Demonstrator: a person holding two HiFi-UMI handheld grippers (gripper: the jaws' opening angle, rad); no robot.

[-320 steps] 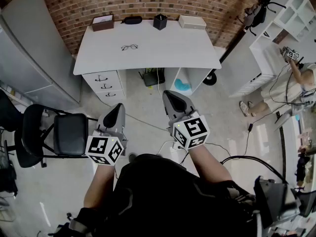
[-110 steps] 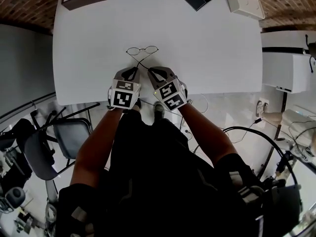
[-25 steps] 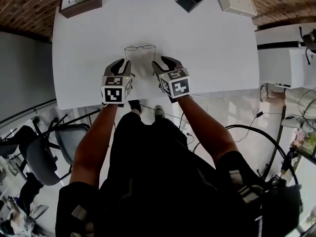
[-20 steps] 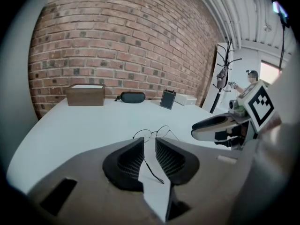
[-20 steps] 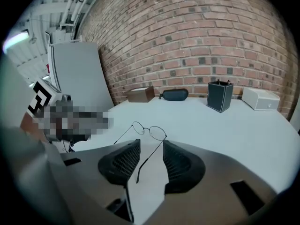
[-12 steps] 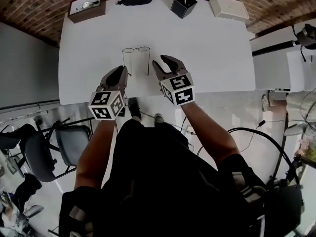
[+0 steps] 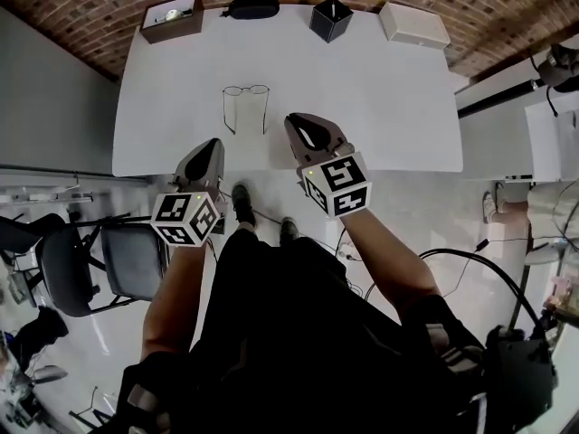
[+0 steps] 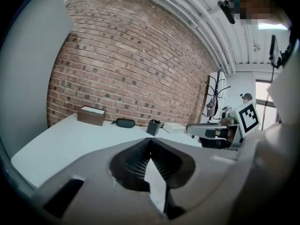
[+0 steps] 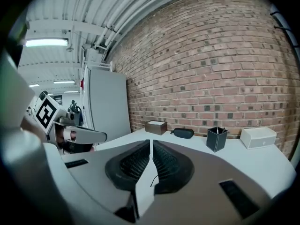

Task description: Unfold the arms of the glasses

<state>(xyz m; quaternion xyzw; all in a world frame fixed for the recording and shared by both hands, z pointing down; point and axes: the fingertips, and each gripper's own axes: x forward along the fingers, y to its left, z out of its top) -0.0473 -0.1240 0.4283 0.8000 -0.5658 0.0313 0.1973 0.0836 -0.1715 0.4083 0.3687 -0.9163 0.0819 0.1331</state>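
We found the glasses (image 7: pixel 245 89) lying flat on the white surface (image 7: pixel 380 98), a little left of its middle and closer to its near edge than to the brick wall. The lenses faced the wall. Both arms ran straight back from the front toward us, roughly parallel and apart, so we judged them already unfolded. The frame's long axis therefore ran from far to near, along our own line of reach, with the two arm ends as its nearest parts.

Both tools sat on our side of the glasses, touching neither arm. The left gripper (image 7: pixel 213 143) showed over the near edge of the surface, just beside the end of the left arm and a little outside it. The right gripper (image 7: pixel 298 120) stood to the right of the right arm's end, with a clear strip of bare surface between. In the head view the left one looked the nearer of the two.

The left fingers were pressed together with nothing between them. The right fingers had just been closing and were all but together, a thin slit between them, also empty. Neither gripper view showed the glasses, only the far surface and the wall.

If any move followed, we judged that each gripper would take the arm on its own side.
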